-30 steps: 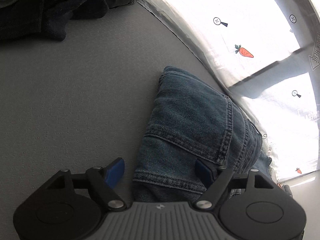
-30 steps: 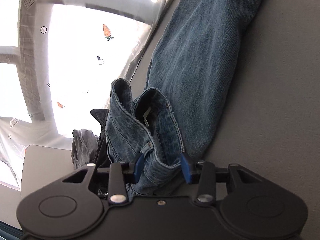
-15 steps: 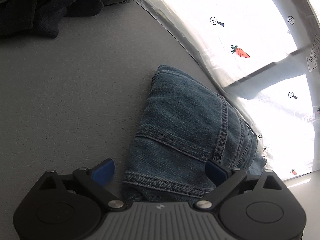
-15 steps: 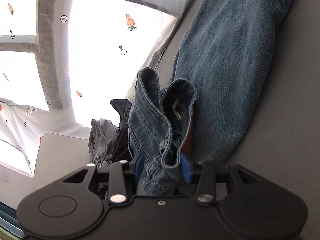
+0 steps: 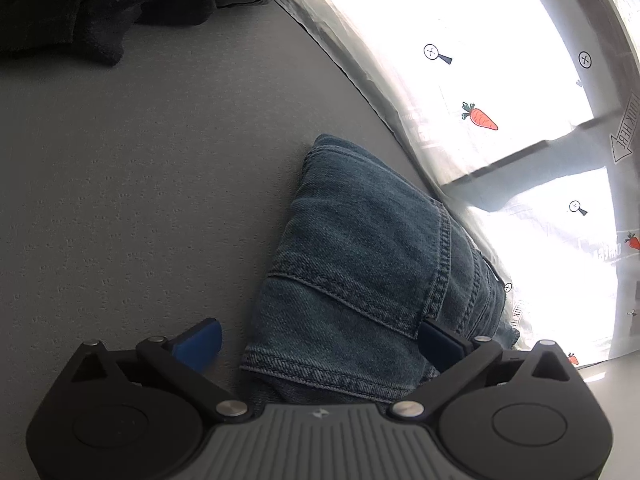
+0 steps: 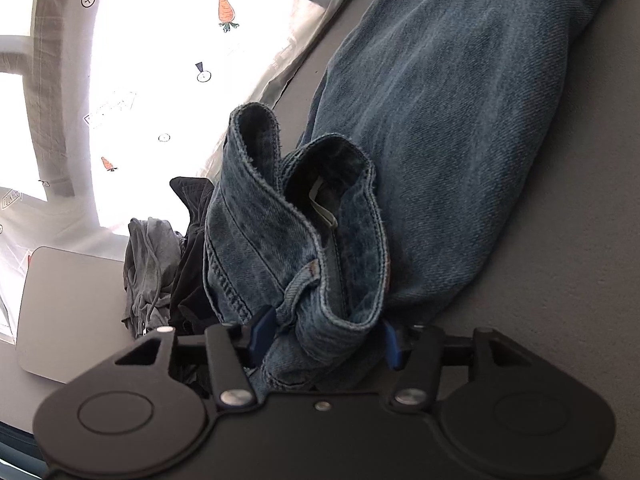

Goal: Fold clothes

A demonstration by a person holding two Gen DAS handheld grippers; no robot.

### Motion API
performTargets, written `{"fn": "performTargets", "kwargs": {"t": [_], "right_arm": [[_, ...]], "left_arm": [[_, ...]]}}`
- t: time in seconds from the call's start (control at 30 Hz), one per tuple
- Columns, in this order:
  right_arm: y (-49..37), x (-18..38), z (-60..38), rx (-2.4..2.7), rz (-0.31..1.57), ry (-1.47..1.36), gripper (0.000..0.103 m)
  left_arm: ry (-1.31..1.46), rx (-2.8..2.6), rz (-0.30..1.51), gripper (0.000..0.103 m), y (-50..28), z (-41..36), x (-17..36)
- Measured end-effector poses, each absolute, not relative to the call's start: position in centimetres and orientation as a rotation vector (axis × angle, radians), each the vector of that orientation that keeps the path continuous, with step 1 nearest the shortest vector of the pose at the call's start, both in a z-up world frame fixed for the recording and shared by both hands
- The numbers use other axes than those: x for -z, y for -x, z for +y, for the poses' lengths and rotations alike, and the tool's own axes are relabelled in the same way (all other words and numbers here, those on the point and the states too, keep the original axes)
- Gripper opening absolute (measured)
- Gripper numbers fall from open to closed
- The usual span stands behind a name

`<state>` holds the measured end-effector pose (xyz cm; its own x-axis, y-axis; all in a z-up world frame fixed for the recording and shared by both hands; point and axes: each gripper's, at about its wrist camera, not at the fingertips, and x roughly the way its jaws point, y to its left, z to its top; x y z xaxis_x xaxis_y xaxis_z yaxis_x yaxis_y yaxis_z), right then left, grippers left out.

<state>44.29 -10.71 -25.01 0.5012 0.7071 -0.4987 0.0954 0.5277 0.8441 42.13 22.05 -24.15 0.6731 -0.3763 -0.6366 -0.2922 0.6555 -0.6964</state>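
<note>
Grey tabletop is filling my left view; one pair of jeans is lying folded, long axis running away toward the carrot-print curtain. My left gripper is spreading wide around its hem.

On the right view, my right gripper is clamping the jeans' bunched waistband, one leg stretching up-right; two other garments are sitting behind.

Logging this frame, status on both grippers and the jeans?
Left gripper open, straddling the folded jeans on the grey table. Right gripper shut on jeans, bunched denim lifted. Dark clothes pile lies apart, not in the way.
</note>
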Motion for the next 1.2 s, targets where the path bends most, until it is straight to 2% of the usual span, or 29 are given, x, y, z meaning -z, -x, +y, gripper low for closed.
{"fn": "performTargets", "kwargs": {"t": [0.07, 0.1, 0.13, 0.3, 0.57, 0.8, 0.9, 1.0, 1.17, 1.2], "right_arm": [[-44.6, 24.8, -10.4, -0.439, 0.993, -0.959, 0.054], [-44.8, 24.0, -10.1, -0.45, 0.972, -0.899, 0.041], [-45.0, 23.1, -9.8, -0.462, 0.951, -0.837, 0.023], [-45.9, 20.1, -9.5, -0.509, 0.872, -0.696, 0.02], [-50.1, 15.8, -12.3, -0.556, 0.83, -0.599, 0.019], [-49.6, 16.7, -11.4, -0.568, 0.929, -0.474, 0.021], [-48.6, 17.7, -11.7, -0.549, 0.983, -0.471, 0.027], [-47.3, 17.3, -12.5, -0.57, 0.981, -0.451, 0.039], [-46.6, 15.8, -14.7, -0.533, 0.911, -0.528, 0.042], [-46.6, 15.6, -15.2, -0.522, 0.893, -0.557, 0.045]], "left_arm": [[0.881, 0.059, 0.859, 0.103, -42.0, 22.0, 24.1], [0.882, 0.06, 0.857, 0.103, -41.9, 22.0, 24.1], [0.883, 0.06, 0.855, 0.103, -41.9, 21.9, 24.1], [0.857, 0.032, 0.873, 0.103, -42.2, 21.4, 23.6], [0.645, 0.022, 0.794, 0.103, -44.4, 19.0, 19.4], [0.636, -0.028, 0.877, 0.103, -46.3, 16.4, 21.1], [0.638, -0.04, 0.907, 0.103, -45.6, 16.1, 22.1], [0.677, -0.053, 0.919, 0.103, -45.0, 16.9, 22.7], [0.66, -0.034, 0.93, 0.103, -45.4, 17.3, 22.6], [0.649, -0.03, 0.933, 0.103, -45.7, 17.2, 22.6]]}}
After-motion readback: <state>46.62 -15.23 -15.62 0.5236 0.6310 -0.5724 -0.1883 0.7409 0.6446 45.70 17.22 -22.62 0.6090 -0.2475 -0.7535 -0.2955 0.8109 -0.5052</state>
